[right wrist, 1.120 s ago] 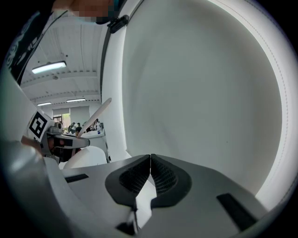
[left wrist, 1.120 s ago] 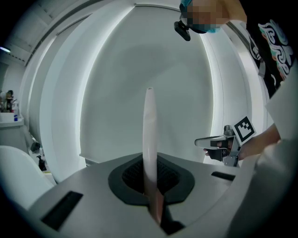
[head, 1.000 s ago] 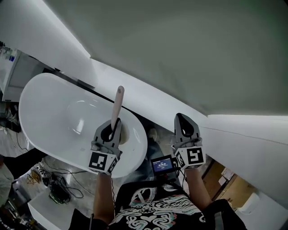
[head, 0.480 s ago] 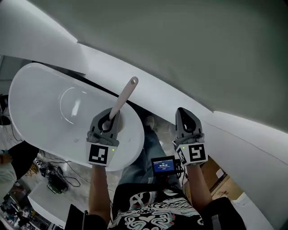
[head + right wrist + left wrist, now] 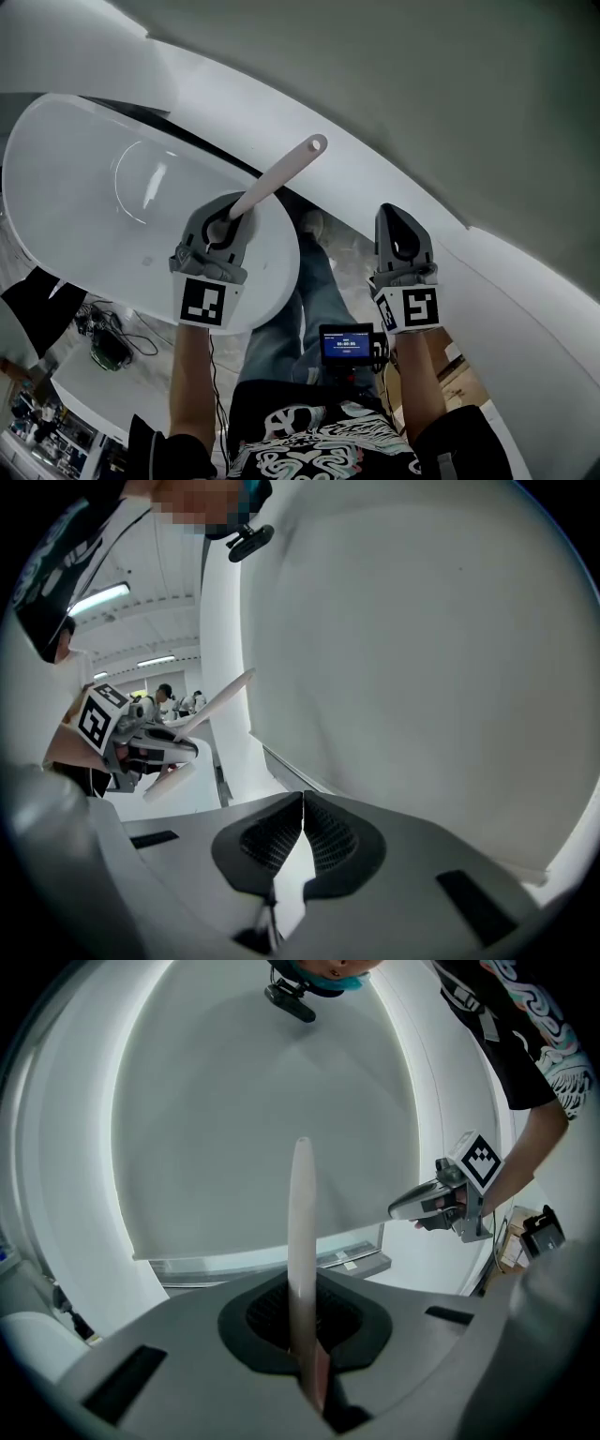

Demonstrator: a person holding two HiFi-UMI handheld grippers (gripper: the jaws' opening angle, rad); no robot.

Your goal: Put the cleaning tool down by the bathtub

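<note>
**A:** What containers were there?

**B:** Just one: a white bathtub point(image 5: 75, 178). Its basin showed only bare white surface.

**A:** And the cleaning tool?

**B:** One pale cleaning tool point(image 5: 277, 178). It was up in the air over the tub's near end, and its long handle slanted toward the wall point(image 5: 422, 84).

**A:** The claws?

**B:** Two. The left gripper point(image 5: 228, 223) was clamped tight on the tool's handle. The right gripper point(image 5: 396, 220) hung well apart from it, pads pressed together on nothing but each other. There was one small lit screen point(image 5: 345, 344) as well, between the forearms.
</note>
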